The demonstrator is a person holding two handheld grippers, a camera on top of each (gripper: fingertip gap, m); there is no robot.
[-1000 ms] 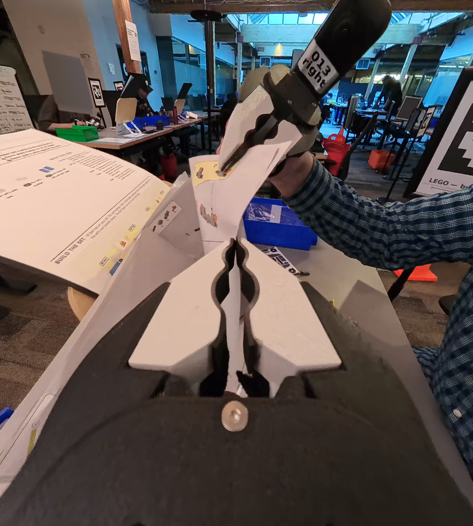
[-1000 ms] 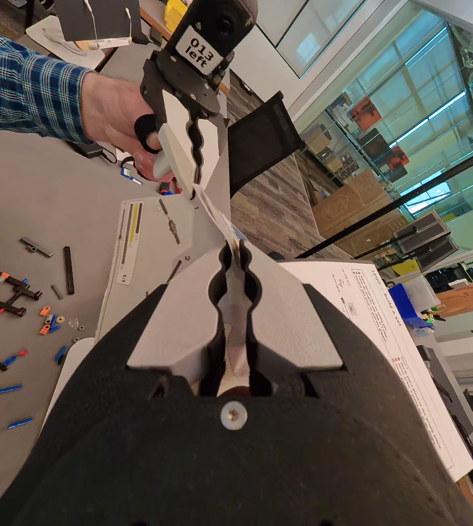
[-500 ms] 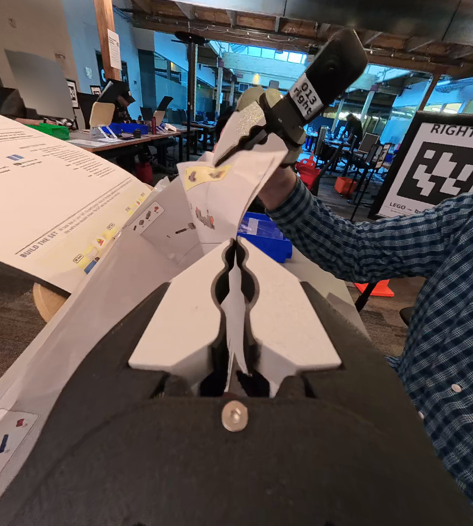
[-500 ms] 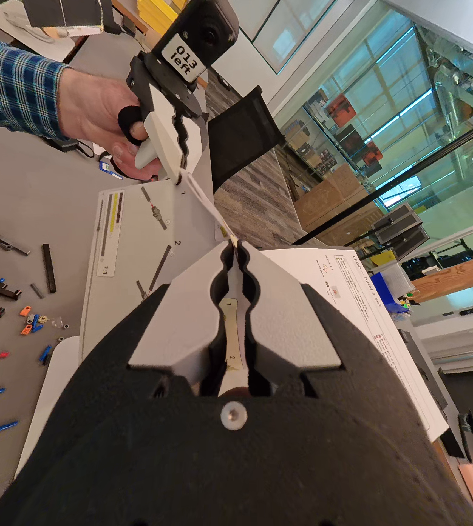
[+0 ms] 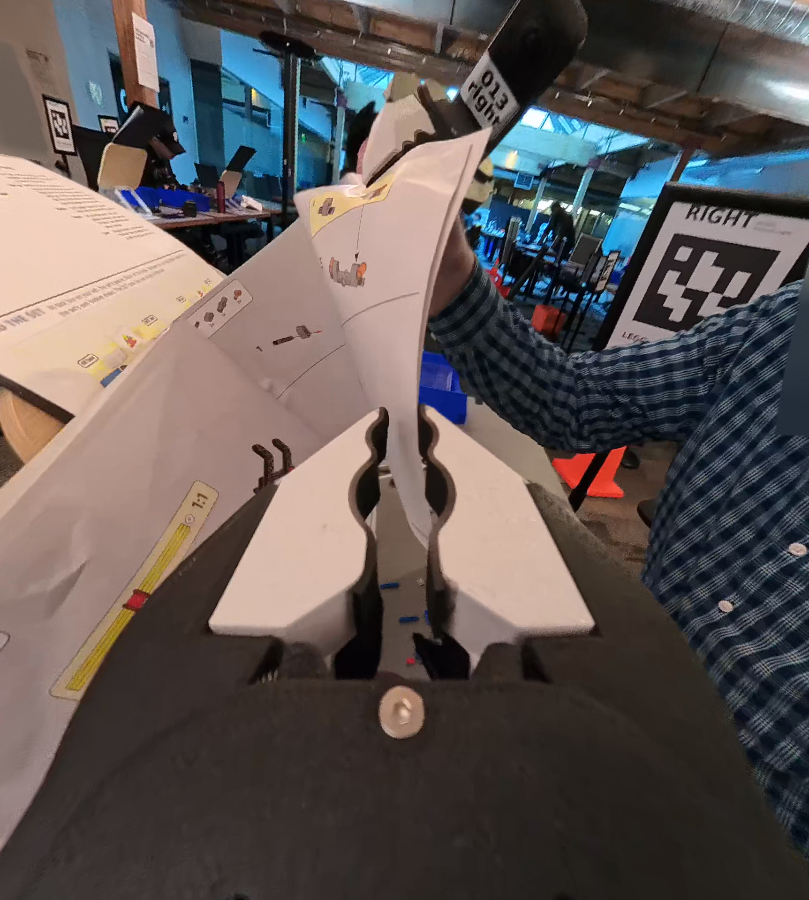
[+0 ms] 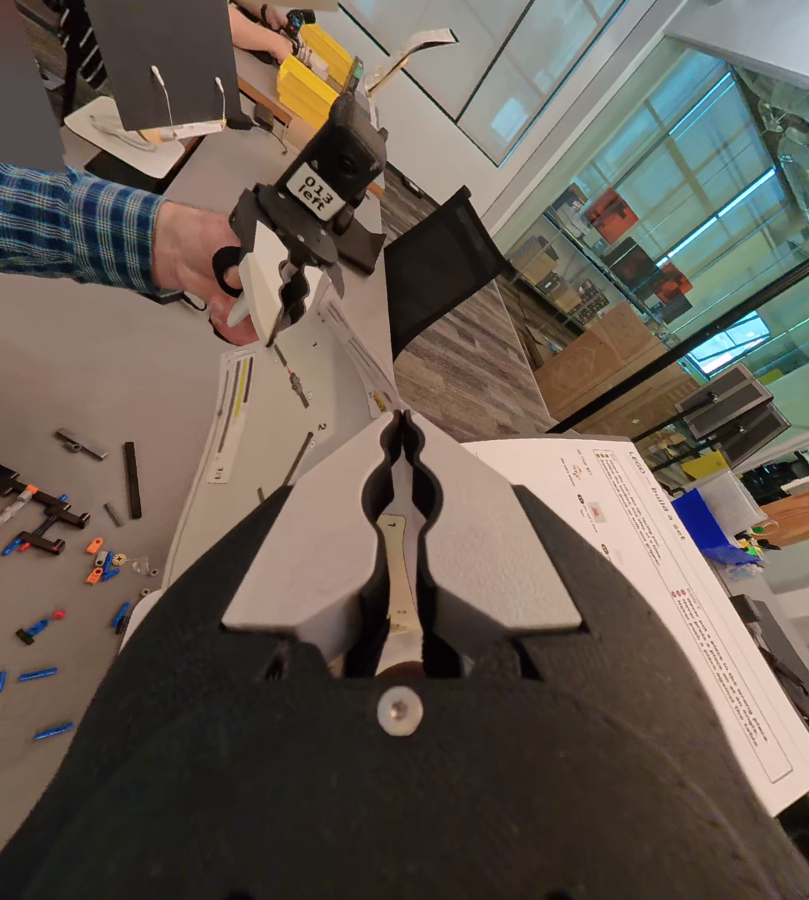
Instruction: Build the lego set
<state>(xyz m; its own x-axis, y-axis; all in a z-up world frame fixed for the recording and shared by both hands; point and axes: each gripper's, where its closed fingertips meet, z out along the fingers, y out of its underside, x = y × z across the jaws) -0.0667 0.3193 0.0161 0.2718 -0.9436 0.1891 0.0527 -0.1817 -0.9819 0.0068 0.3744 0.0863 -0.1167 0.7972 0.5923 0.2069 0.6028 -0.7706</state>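
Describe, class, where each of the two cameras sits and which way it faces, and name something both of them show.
Left wrist view: sits on the left gripper, faces level across the room; the booklet page passes between its parted fingers; the right gripper and a plaid sleeve show.
Right wrist view: sits on the right gripper, faces down over the grey table with loose pieces; it is shut on the page; the left gripper and a hand show.
Shared: the booklet, both grippers.
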